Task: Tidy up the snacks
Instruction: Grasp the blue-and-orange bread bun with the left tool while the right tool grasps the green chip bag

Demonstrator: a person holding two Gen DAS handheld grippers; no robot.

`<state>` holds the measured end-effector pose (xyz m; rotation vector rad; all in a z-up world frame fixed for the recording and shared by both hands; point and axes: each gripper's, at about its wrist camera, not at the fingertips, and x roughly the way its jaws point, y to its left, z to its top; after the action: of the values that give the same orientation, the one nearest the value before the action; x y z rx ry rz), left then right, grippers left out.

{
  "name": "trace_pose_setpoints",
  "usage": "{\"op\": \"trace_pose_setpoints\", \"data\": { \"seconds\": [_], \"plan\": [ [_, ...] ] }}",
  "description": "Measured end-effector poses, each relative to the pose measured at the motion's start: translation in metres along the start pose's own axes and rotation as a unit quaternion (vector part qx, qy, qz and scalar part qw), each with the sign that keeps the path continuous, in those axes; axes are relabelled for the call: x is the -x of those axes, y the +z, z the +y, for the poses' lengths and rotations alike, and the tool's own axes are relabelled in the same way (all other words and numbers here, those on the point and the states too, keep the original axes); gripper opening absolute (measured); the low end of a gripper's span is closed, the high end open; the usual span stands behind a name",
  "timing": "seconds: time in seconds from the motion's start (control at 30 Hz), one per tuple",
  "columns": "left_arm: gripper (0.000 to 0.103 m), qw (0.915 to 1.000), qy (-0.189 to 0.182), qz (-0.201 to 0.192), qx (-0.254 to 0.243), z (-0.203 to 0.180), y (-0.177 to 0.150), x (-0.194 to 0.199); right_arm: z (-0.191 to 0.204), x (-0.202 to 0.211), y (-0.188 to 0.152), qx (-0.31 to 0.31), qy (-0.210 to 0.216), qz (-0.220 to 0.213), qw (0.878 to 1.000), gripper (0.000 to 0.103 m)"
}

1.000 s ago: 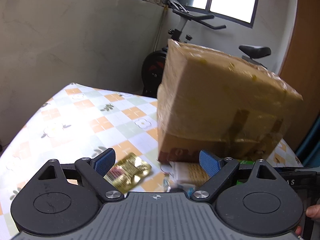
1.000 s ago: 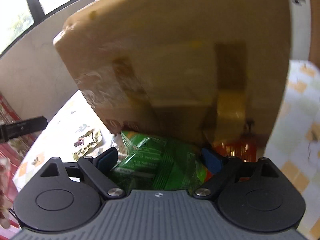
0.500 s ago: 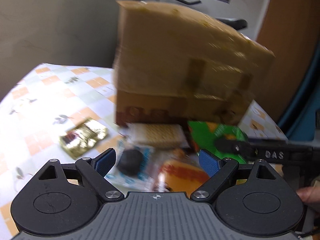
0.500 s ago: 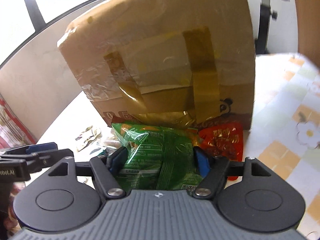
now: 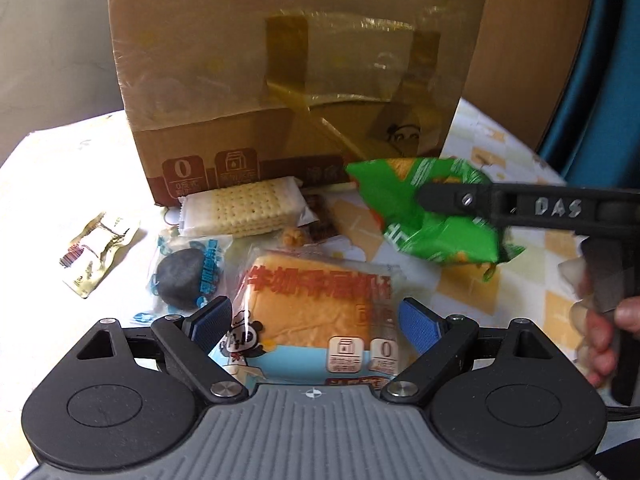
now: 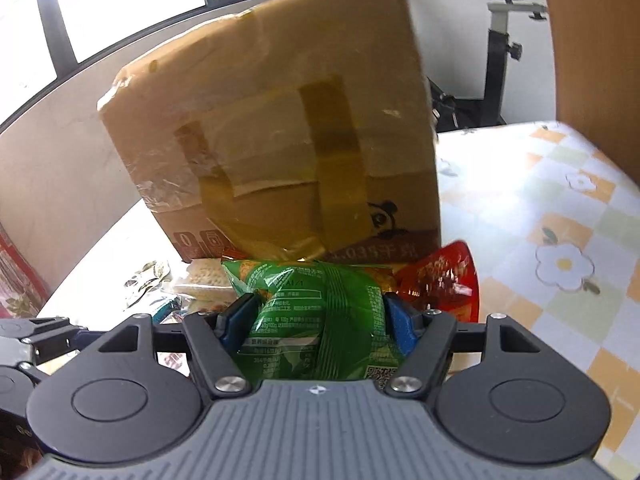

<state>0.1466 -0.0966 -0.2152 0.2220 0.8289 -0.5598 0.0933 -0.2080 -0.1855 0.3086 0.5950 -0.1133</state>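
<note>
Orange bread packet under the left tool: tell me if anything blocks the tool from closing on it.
Nothing visible blocks it. The left tool is open with the orange bread packet right between its pads. The dark bun packet lies just left of it, and the green bag is held clear by the right tool.

At lower centre of the right wrist view, the gripper body cuts off the green snack bag [image 6: 320, 316], which covers part of the red packet [image 6: 444, 280]. In the left wrist view, we cannot read the cardboard box [image 5: 288, 80] print; its top leaves the frame.
</note>
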Motion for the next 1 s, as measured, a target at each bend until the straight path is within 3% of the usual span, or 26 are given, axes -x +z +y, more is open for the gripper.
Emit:
{"op": "trace_pose_setpoints", "data": {
  "seconds": [0.13, 0.33, 0.57, 1.0],
  "plan": [
    [0.094, 0.9999, -0.001, 0.005, 0.016, 0.006, 0.0, -0.006, -0.001, 0.004, 0.0, 0.004, 0.0, 0.0, 1.0, 0.071],
    [0.078, 0.9993, -0.012, -0.008, 0.035, 0.016, -0.002, 0.0, 0.0, 0.002, -0.001, 0.002, -0.001, -0.002, 1.0, 0.071],
    [0.077, 0.9965, -0.021, -0.028, 0.076, 0.029, -0.005, 0.012, 0.001, 0.004, 0.001, 0.0, 0.011, 0.008, 1.0, 0.07],
    [0.077, 0.9909, -0.011, -0.096, 0.093, 0.046, 0.003, 0.054, 0.017, 0.025, 0.007, 0.014, 0.045, 0.011, 0.999, 0.07]
  ]
}}
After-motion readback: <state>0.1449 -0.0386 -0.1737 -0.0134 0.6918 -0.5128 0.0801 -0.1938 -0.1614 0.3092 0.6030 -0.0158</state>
